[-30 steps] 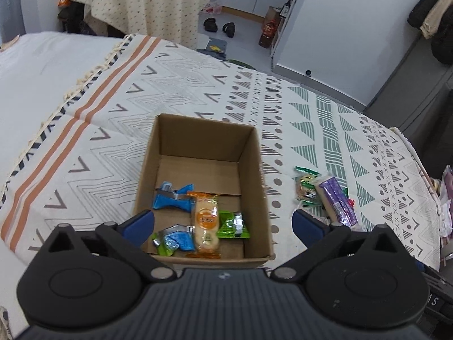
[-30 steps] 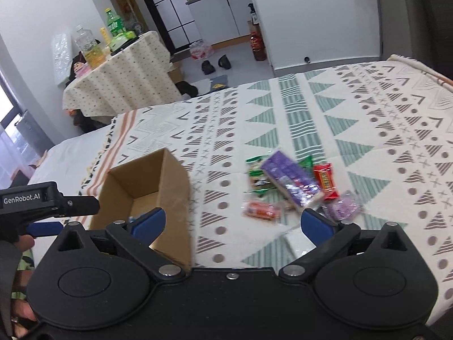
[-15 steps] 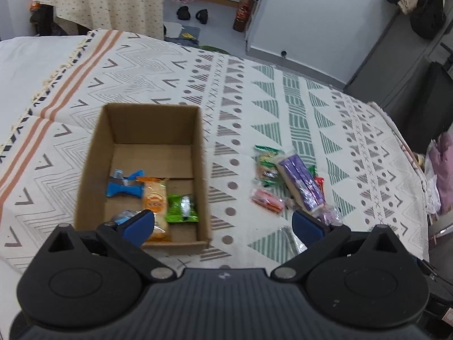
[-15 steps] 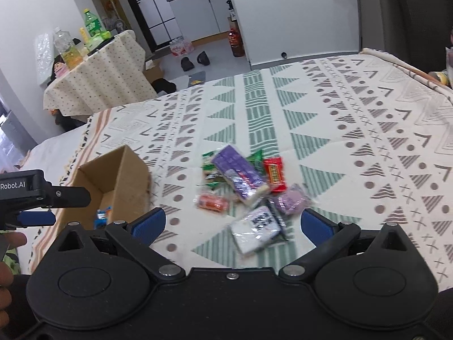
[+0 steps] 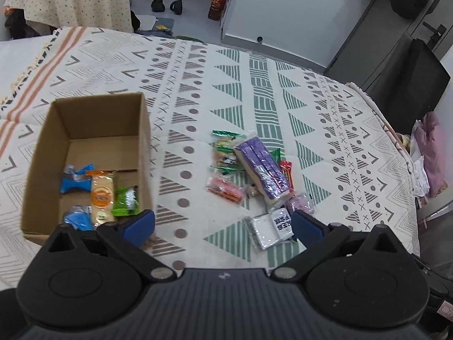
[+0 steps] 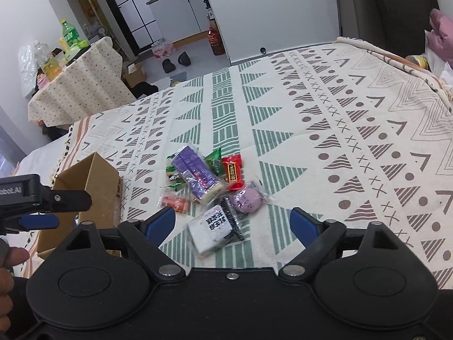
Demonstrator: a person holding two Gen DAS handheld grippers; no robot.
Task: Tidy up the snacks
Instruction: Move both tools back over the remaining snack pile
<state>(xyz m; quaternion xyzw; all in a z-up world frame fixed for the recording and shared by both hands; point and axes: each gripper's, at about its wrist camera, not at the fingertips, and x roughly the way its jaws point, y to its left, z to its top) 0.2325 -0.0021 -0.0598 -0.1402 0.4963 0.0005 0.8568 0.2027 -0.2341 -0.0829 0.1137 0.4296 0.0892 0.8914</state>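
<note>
**Both grippers open over the snack pile, box part-filled**

Left gripper point(image 5: 222, 223) is hovering with jaws spread wide, nothing between the blue pads. Right gripper point(image 6: 232, 222) is the same: wide open, empty, hanging over the loose pile.

Cardboard box point(image 5: 42, 153) is sitting on the left part of the blanket point(image 5: 325, 130), a woven cloth with a zigzag, triangle and dot print and a fringe on its left edge. The box is plain brown corrugated, rectangular, open top. Inside, toward its near end: two crinkly blue wrappers point(image 5: 75, 182), a long orange-and-cream packet point(image 5: 102, 198) lying lengthwise, and a glossy green wrapper point(image 5: 126, 201) just beside it. The far half of the box floor is showing bare.

The loose pile is lying right of the box, well apart from it, near the blanket's middle. A long purple foil bar point(image 6: 196, 177) is resting tilted across small green packets point(image 6: 213, 157). A red packet point(image 6: 233, 170) is touching its right side. A small orange-red wrapper point(image 6: 172, 202) is lying on the pile's left. A rounded lilac pouch point(image 6: 247, 199) and a flat white clear-film pack with black print point(image 6: 212, 228) are sitting nearest the right gripper, between its pads in that view.

A hand point(image 6: 8, 269) is gripping the left tool at the left edge of the right wrist view.
</note>
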